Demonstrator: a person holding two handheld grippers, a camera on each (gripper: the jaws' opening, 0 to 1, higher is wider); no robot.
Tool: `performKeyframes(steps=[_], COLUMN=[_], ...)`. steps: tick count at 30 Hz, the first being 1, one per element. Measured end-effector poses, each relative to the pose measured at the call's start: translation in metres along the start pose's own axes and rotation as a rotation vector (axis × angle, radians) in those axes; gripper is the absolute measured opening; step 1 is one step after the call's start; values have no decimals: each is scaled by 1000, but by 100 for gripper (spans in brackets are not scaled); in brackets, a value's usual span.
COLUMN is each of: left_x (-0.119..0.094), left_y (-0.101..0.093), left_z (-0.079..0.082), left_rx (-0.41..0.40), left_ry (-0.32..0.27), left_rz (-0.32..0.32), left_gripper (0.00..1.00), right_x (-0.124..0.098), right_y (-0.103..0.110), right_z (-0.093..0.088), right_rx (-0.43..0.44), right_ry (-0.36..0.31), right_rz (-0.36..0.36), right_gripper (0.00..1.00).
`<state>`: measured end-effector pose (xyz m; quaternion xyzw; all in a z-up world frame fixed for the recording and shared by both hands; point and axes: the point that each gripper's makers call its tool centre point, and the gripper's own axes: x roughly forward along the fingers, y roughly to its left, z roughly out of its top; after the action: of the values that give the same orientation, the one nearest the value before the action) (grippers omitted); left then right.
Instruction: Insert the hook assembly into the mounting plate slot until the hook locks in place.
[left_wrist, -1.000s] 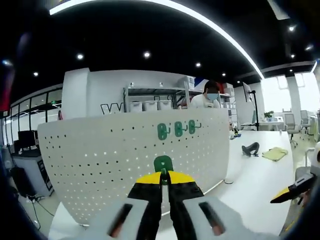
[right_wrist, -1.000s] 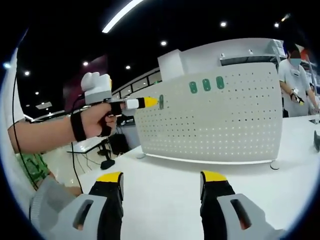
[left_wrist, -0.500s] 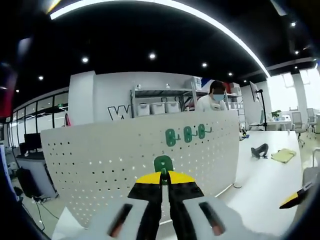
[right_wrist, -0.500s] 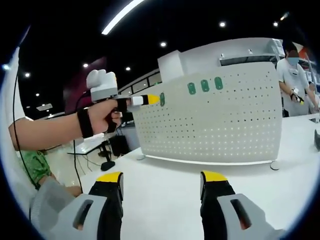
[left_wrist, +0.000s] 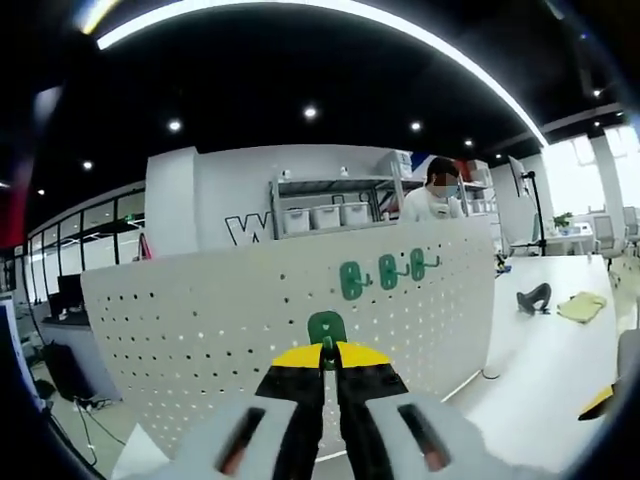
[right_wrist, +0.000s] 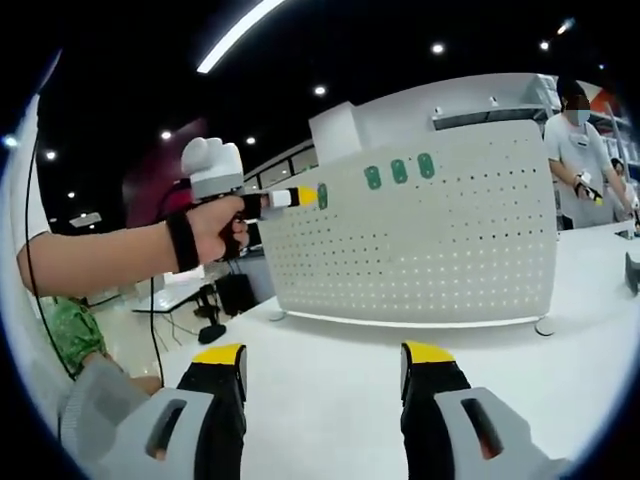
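My left gripper is shut on a green hook, which stands up above its yellow tips. Just behind it rises the white perforated mounting plate, with three green hooks hanging in a row near its top. In the right gripper view, a hand holds the left gripper level, and its green hook is at the upper left edge of the plate, near the hung hooks. Over the white table, my right gripper is open and holds nothing.
The plate stands upright on a white table. A person stands behind the plate's right end. A dark object and a yellow cloth lie on the table far to the right. Shelving with boxes is beyond.
The left gripper with its hook has risen a little and moved closer to the plate's upper left part. The right gripper has stayed open in place.
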<state>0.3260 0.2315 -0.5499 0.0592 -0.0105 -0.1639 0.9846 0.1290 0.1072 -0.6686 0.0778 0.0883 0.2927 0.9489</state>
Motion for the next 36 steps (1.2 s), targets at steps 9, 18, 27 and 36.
performKeyframes(steps=[9, 18, 27, 36], left_x=[14, 28, 38, 50], left_y=[2, 0, 5, 8], left_z=[5, 13, 15, 20], left_rx=[5, 15, 38, 30], left_ry=[-10, -29, -28, -36], left_rz=[21, 34, 75, 92], left_gripper=[3, 3, 3, 3], right_x=[-4, -7, -8, -10], right_y=[-5, -11, -13, -20], right_z=[-3, -1, -2, -2], right_rx=[14, 36, 39, 42], right_ry=[2, -11, -3, 1], right_rz=[-6, -21, -17, -30], right_gripper=[63, 64, 64, 64])
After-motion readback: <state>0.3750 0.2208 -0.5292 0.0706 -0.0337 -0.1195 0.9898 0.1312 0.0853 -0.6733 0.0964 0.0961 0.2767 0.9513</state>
